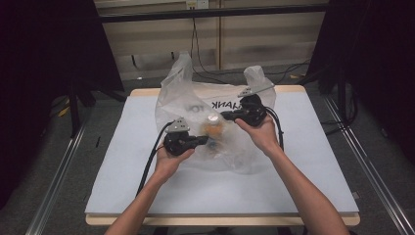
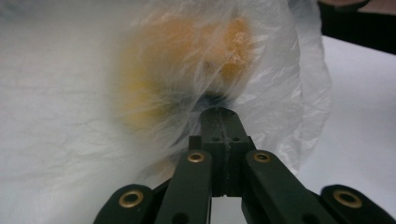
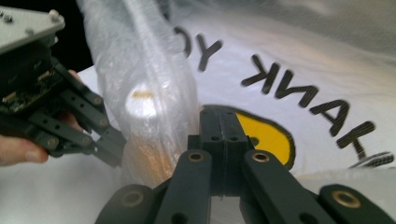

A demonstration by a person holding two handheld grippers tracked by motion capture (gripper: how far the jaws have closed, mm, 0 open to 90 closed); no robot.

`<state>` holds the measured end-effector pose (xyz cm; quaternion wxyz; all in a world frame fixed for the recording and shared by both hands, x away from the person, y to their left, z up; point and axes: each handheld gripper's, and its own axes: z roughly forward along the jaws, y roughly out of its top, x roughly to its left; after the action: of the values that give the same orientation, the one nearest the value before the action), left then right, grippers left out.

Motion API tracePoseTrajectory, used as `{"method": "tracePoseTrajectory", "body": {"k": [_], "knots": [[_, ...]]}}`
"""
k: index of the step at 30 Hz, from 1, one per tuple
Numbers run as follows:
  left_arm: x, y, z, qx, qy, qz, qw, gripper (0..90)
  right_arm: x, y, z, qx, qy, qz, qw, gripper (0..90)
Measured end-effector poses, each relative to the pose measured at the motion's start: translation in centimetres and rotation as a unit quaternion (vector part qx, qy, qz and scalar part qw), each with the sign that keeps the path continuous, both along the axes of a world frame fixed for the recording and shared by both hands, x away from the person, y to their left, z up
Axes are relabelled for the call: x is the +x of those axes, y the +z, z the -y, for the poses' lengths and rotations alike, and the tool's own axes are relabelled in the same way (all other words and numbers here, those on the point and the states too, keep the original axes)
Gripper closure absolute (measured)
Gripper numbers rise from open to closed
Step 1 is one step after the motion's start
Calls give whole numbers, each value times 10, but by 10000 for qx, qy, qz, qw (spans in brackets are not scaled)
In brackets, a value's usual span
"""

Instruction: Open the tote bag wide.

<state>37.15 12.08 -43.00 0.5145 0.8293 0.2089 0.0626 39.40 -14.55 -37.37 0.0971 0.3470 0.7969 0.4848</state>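
Note:
A translucent white plastic bag (image 1: 195, 105) with black "THANK YOU" print lies on the table, both handles standing up. Inside it rests an orange item with a white lid (image 1: 214, 128), blurred behind the film in the left gripper view (image 2: 187, 56). My left gripper (image 1: 208, 141) is at the bag's near left side, jaws together, and the film bunches at its tip (image 2: 219, 112). My right gripper (image 1: 222, 116) reaches in from the right, shut, its tip (image 3: 219, 112) in front of the printed side with a yellow mark. Farther off in the right gripper view, the left gripper (image 3: 114, 156) touches a fold of the bag (image 3: 140, 70).
The table's pale top (image 1: 147, 186) has bare room in front of and beside the bag. Black cables (image 1: 149, 164) trail from both grippers. Dark curtains flank the table, and cables lie on the floor behind it.

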Motion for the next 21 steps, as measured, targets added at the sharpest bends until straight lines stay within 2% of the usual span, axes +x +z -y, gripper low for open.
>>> {"method": "tracePoseTrajectory", "body": {"k": [1, 2, 3, 4, 5, 6, 7, 8, 10, 11, 12, 13, 15, 16, 17, 19, 21], "knots": [[-2, 4, -1, -19, -31, 81, 10000, 900, -2, -1, 1, 35, 34, -29, 10000, 900], [-4, 8, -1, -179, -54, 76, 9998, 900, -4, -2, 1, 59, 81, -17, 9999, 900], [-6, 13, -2, -236, -69, 130, 9996, 900, -7, -1, 1, 66, 116, -22, 9999, 900], [-8, 19, -3, -249, -54, 206, 9995, 900, -9, -1, 1, 66, 160, -4, 9998, 900], [-8, 19, -3, -249, -54, 206, 9995, 900, -12, 0, 0, 83, 198, 10, 9998, 900], [-9, 24, -3, -398, -96, 244, 9989, 900, -12, 0, 0, 83, 198, 10, 9998, 900], [-12, 38, -3, -539, -125, 346, 9979, 900, -18, 5, -1, 147, 276, 65, 9995, 900], [-14, 44, -1, -617, -184, 419, 9970, 900, -20, 6, -2, 173, 312, 89, 9993, 900], [-17, 59, 1, -684, -224, 549, 9959, 900, -23, 8, -4, 203, 392, 120, 9990, 900], [-17, 59, 1, -684, -224, 549, 9959, 900, -24, 9, -6, 176, 408, 145, 9989, 900], [-16, 71, 3, -826, -242, 652, 9942, 900, -25, 9, -7, 171, 410, 163, 9989, 900], [-16, 71, 3, -826, -242, 652, 9942, 900, -25, 9, -7, 171, 410, 163, 9989, 900], [-11, 86, 6, -973, -222, 735, 9923, 900, -26, 8, -9, 216, 438, 162, 9987, 900], [-11, 86, 6, -973, -222, 735, 9923, 900, -26, 8, -9, 216, 438, 162, 9987, 900], [-9, 90, 8, -1041, -241, 746, 9915, 900, -26, 8, -10, 245, 448, 162, 9986, 900], [-6, 98, 12, -1026, -213, 830, 9910, 900, -28, 8, -13, 205, 484, 174, 9985, 900], [1, 104, 16, -895, 25, 917, 9917, 900, -29, 7, -15, 163, 511, 179, 9984, 900]]}}
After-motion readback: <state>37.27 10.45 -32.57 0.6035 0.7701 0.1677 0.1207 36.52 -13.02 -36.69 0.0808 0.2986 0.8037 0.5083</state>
